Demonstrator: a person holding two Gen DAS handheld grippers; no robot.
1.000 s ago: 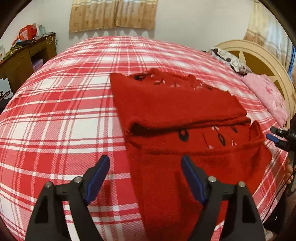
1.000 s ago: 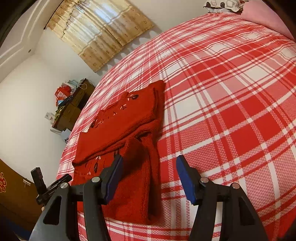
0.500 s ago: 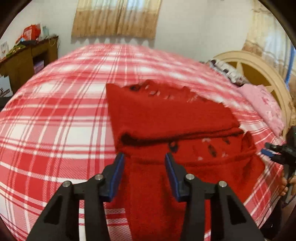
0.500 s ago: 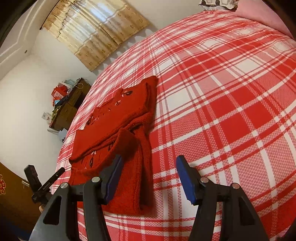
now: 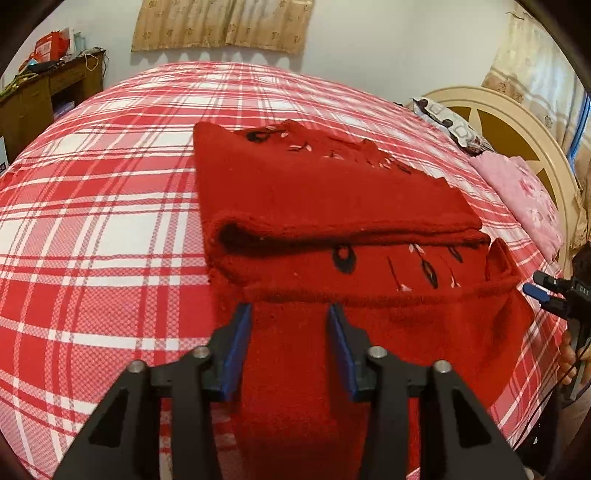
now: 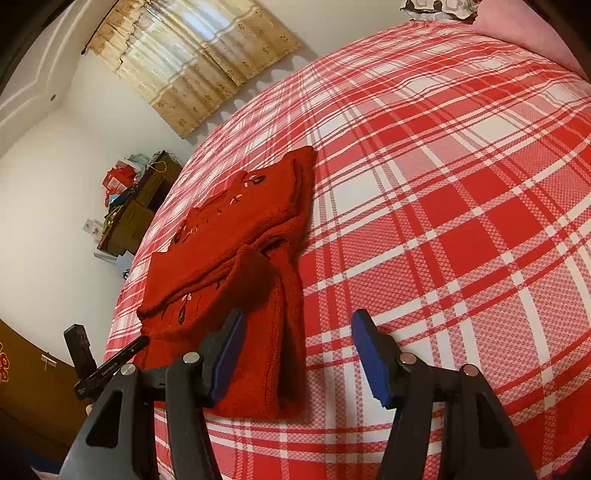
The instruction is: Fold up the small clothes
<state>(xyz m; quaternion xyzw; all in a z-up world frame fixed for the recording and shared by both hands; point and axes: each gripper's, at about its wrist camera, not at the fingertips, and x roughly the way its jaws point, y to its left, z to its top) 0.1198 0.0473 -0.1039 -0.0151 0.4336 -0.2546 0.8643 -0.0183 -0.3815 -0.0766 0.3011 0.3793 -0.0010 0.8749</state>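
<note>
A red knitted sweater with small black and white motifs lies partly folded on the red plaid bed; it also shows in the right wrist view. My left gripper is partly closed around the sweater's near flap, its blue pads on either side of the fabric with a gap left. My right gripper is open above the sweater's near right edge, holding nothing. The right gripper's tips also show at the right edge of the left wrist view.
A pink pillow and a patterned pillow lie by the cream headboard. A cluttered wooden desk stands by the far wall under the curtain. The bed's near edge is just below the sweater.
My left gripper has moved forward onto the sweater's near flap and its jaws have narrowed from wide open. The right gripper has stayed open and shifted only slightly.
</note>
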